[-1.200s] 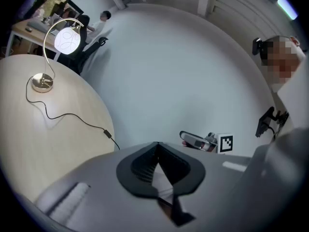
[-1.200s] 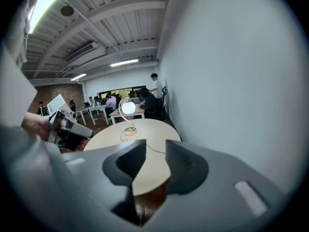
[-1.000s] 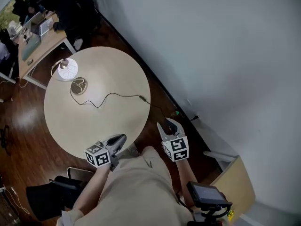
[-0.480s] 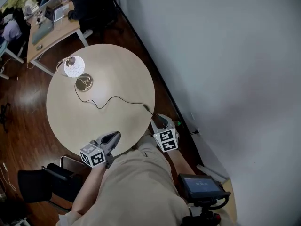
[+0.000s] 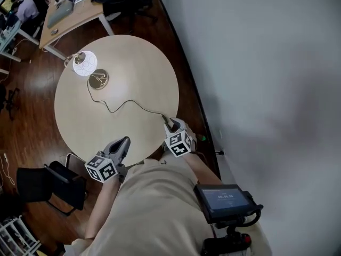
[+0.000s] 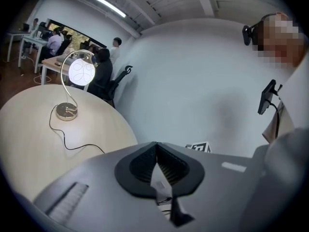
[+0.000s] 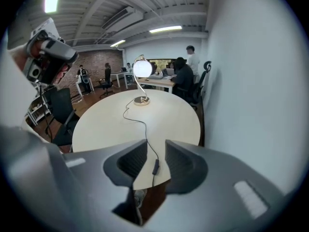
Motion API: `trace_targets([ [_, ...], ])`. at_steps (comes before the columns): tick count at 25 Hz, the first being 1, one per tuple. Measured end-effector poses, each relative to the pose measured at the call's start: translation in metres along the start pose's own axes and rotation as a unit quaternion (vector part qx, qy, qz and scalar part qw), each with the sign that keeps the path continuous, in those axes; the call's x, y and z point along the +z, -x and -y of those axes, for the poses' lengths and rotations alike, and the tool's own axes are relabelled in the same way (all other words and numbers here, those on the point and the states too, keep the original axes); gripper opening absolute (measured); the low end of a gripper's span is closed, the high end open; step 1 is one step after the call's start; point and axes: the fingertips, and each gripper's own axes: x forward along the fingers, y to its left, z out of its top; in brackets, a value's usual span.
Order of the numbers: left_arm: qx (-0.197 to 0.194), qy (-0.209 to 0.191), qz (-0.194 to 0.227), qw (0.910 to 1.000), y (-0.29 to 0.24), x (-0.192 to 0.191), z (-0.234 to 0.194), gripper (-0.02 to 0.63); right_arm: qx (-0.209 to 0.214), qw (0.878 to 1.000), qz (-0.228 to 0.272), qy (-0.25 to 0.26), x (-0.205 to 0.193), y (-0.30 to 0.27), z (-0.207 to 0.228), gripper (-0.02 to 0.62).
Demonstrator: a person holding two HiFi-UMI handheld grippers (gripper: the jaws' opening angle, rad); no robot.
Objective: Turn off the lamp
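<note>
The lamp, its white globe (image 5: pixel 85 63) lit, stands on a brass base (image 5: pixel 99 79) at the far left of the round table (image 5: pixel 144 73). Its black cord (image 5: pixel 125 104) snakes to an inline switch (image 5: pixel 169 122) near the table's right edge. My right gripper (image 5: pixel 174 127) hovers over that switch, open. In the right gripper view the switch (image 7: pixel 155 167) shows in the gap between the jaws, untouched, with the lamp globe (image 7: pixel 143 68) beyond. My left gripper (image 5: pixel 121 144) is shut and empty at the near edge; its view shows the lamp globe (image 6: pixel 81 71) far off.
A desk (image 5: pixel 69 9) with seated people stands beyond the table. A black chair (image 5: pixel 48 183) is at the lower left. The grey wall (image 5: pixel 266 63) runs close along the table's right side. A screen device (image 5: pixel 224 199) hangs at the person's waist.
My right gripper has come down and left, from beside the table to the cord switch at its edge. The left gripper has shifted a little along the near edge.
</note>
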Motion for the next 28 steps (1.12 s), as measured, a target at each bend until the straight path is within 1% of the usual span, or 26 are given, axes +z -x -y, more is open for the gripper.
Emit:
trace_targets([
  [3,0.018,0.011,0.018,0.9996,-0.002,-0.001,-0.009,0.000,0.012,1.000,-0.012,0.025,-0.006,-0.019,-0.002,0.114],
  [6,0.053,0.010,0.045,0.9975,-0.001,0.001,-0.023,0.000,0.028,0.998,-0.032,0.054,-0.018,-0.043,-0.004,0.114],
  [8,0.075,0.010,0.059,0.9954,-0.003,0.005,-0.029,0.000,0.041,0.996,-0.041,0.063,-0.024,-0.051,-0.005,0.114],
  [10,0.084,0.007,0.069,0.9941,-0.007,0.009,-0.030,0.000,0.052,0.995,-0.047,0.068,-0.027,-0.053,-0.005,0.114],
  [14,0.097,-0.019,0.081,0.9918,-0.015,0.012,-0.027,0.000,0.071,0.993,-0.051,0.075,-0.027,-0.056,-0.005,0.114],
  [15,0.101,-0.020,0.082,0.9913,-0.016,0.011,-0.027,0.000,0.074,0.993,-0.051,0.077,-0.026,-0.059,-0.006,0.114],
  [17,0.106,-0.008,0.076,0.9914,-0.018,0.002,-0.027,0.000,0.079,0.993,-0.051,0.077,-0.026,-0.061,-0.006,0.114],
  [21,0.102,0.020,0.060,0.9928,-0.024,-0.018,-0.025,0.000,0.083,0.993,-0.049,0.069,-0.025,-0.061,-0.004,0.114],
  [24,0.075,0.034,0.057,0.9950,-0.030,-0.024,-0.021,0.000,0.085,0.993,-0.055,0.058,-0.031,-0.067,0.000,0.114],
  [28,0.040,0.017,0.055,0.9975,-0.034,-0.022,-0.004,0.000,0.093,0.992,-0.082,0.024,-0.054,-0.064,0.001,0.114],
])
